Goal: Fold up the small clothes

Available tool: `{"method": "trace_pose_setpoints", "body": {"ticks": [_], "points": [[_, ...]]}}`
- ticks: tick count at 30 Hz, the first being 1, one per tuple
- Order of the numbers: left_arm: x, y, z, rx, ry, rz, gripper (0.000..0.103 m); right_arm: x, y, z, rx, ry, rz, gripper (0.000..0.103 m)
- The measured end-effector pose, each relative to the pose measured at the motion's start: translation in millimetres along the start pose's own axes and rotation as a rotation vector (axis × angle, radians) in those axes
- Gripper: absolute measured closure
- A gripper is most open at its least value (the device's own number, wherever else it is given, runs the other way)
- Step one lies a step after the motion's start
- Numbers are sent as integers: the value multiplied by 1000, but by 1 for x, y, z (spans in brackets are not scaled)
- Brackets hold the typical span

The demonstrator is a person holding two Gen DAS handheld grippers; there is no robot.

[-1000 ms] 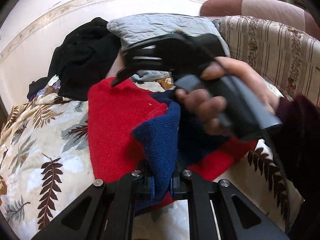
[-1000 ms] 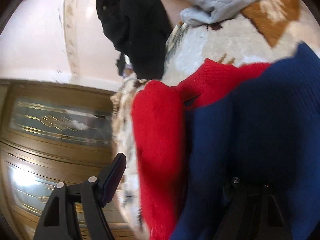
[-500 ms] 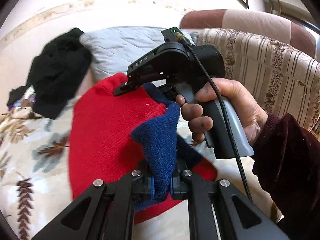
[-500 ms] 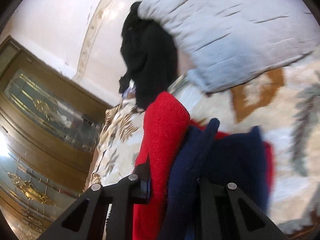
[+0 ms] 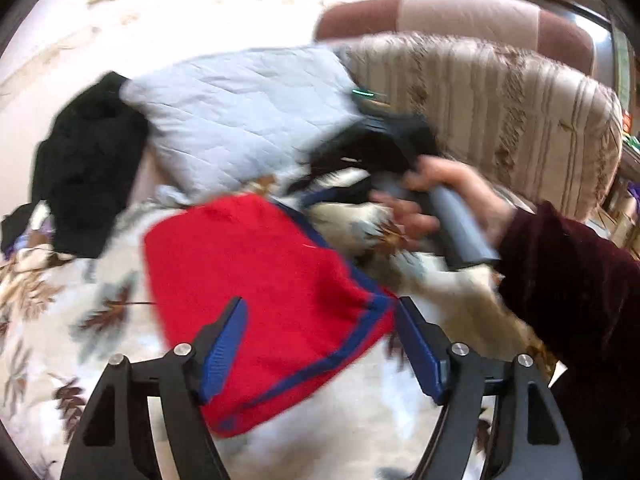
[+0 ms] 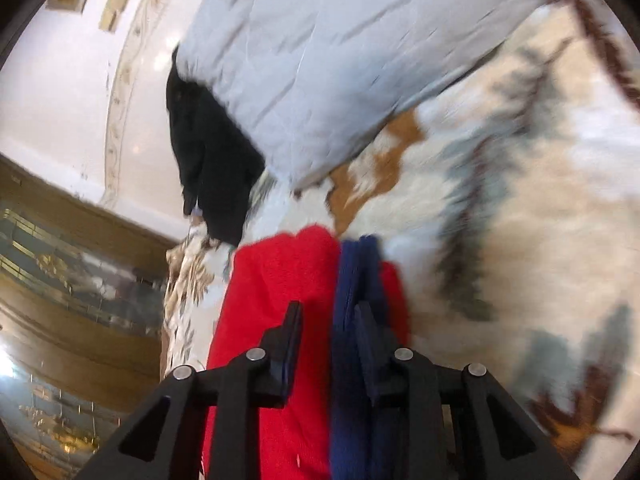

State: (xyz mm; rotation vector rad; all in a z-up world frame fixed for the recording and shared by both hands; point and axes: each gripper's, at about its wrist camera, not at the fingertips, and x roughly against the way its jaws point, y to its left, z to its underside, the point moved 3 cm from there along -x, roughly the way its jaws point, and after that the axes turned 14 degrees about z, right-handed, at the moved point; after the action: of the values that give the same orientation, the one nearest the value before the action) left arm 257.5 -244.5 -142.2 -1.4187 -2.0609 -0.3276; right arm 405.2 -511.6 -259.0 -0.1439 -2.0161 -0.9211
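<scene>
A small red knit garment with navy blue trim (image 5: 256, 280) lies folded flat on the leaf-print bedspread (image 5: 48, 320). My left gripper (image 5: 320, 340) is open and empty, its blue pads wide apart just above the garment's near edge. My right gripper (image 6: 326, 344) is partly open around the garment's far edge, with red and blue fabric (image 6: 352, 320) lying between its fingers; in the left wrist view it shows blurred, held in a hand (image 5: 380, 148) beyond the garment's far corner.
A pale blue quilted pillow (image 5: 240, 120) and a black garment (image 5: 88, 160) lie at the head of the bed. A striped armchair (image 5: 500, 120) stands at the right. A wooden cabinet with glass (image 6: 60, 280) is at the left in the right wrist view.
My left gripper has opened and let go of the blue edge. The garment has dropped flat on the bed. My right gripper has loosened and moved to the far edge.
</scene>
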Motion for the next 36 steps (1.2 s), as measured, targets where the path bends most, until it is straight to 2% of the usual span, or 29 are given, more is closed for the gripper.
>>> {"method": "trace_pose_setpoints", "body": {"ticks": [2, 4, 6, 10, 13, 14, 15, 17, 19, 21, 24, 27, 29, 32, 34, 36], "points": [[4, 26, 1, 61, 11, -58, 26, 18, 4, 10, 21, -15, -9, 73], [2, 55, 10, 144, 54, -159, 26, 33, 17, 21, 67, -14, -28, 73], [-2, 74, 16, 215, 84, -223, 26, 40, 37, 40, 123, -2, -46, 73], [-12, 89, 39, 310, 150, -250, 26, 40, 57, 80, 207, 64, -42, 73], [-32, 87, 50, 293, 225, -279, 26, 17, 43, 104, 207, 166, 122, 73], [-34, 85, 53, 296, 236, -274, 26, 8, 35, 109, 202, 195, 169, 78], [-35, 85, 56, 307, 231, -262, 26, 8, 34, 109, 208, 187, 179, 82], [-27, 85, 58, 316, 212, -256, 26, 18, 46, 103, 241, 150, 201, 82], [-19, 86, 52, 309, 178, -248, 26, 33, 62, 90, 261, 68, 166, 78], [-10, 90, 46, 310, 140, -262, 26, 41, 73, 78, 253, 12, 120, 78], [-9, 104, 43, 342, 120, -263, 25, 32, 86, 50, 218, -56, 132, 78], [-22, 110, 48, 359, 149, -256, 23, 6, 86, 31, 182, -51, 157, 78], [-27, 107, 50, 331, 160, -263, 23, -17, 78, 23, 139, -25, 192, 78], [-32, 103, 51, 290, 162, -274, 21, -52, 56, 19, 110, 56, 235, 79], [-35, 101, 51, 275, 162, -280, 21, -55, 55, 16, 96, 40, 210, 79], [-36, 100, 51, 272, 164, -280, 20, -49, 58, 16, 111, 49, 229, 79]]}}
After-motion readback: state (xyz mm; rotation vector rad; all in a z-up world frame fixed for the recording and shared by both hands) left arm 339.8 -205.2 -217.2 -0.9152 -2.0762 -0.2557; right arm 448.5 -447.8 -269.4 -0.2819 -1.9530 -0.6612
